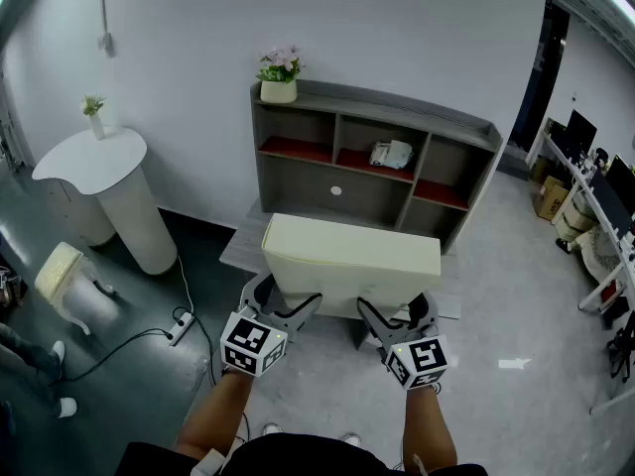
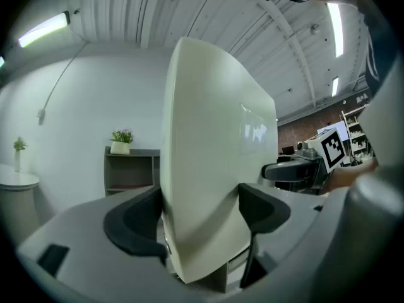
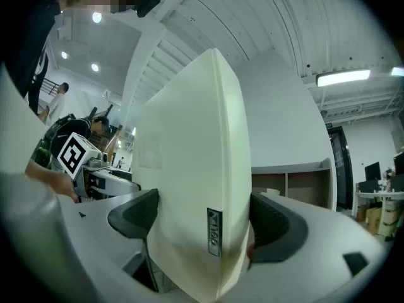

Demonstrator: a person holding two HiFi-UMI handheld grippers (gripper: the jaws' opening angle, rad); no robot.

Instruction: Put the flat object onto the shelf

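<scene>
The flat object is a thick cream cushion (image 1: 352, 256), held on edge in front of me between both grippers. My left gripper (image 1: 288, 301) is shut on its lower left part, and both dark pads press its faces in the left gripper view, cushion (image 2: 214, 163), gripper (image 2: 201, 223). My right gripper (image 1: 392, 311) is shut on the lower right part; in the right gripper view the cushion (image 3: 189, 169) fills the jaws of the gripper (image 3: 202, 223). The grey shelf (image 1: 377, 132) with red-lined compartments stands beyond the cushion, against the wall.
A potted plant (image 1: 279, 75) stands on the shelf's top left, and a white object (image 1: 391, 154) lies in a middle compartment. A low grey platform (image 1: 243, 246) sits under the cushion. A white round table (image 1: 94, 162), a cream stool (image 1: 60, 271) and a power strip (image 1: 181, 327) are at left.
</scene>
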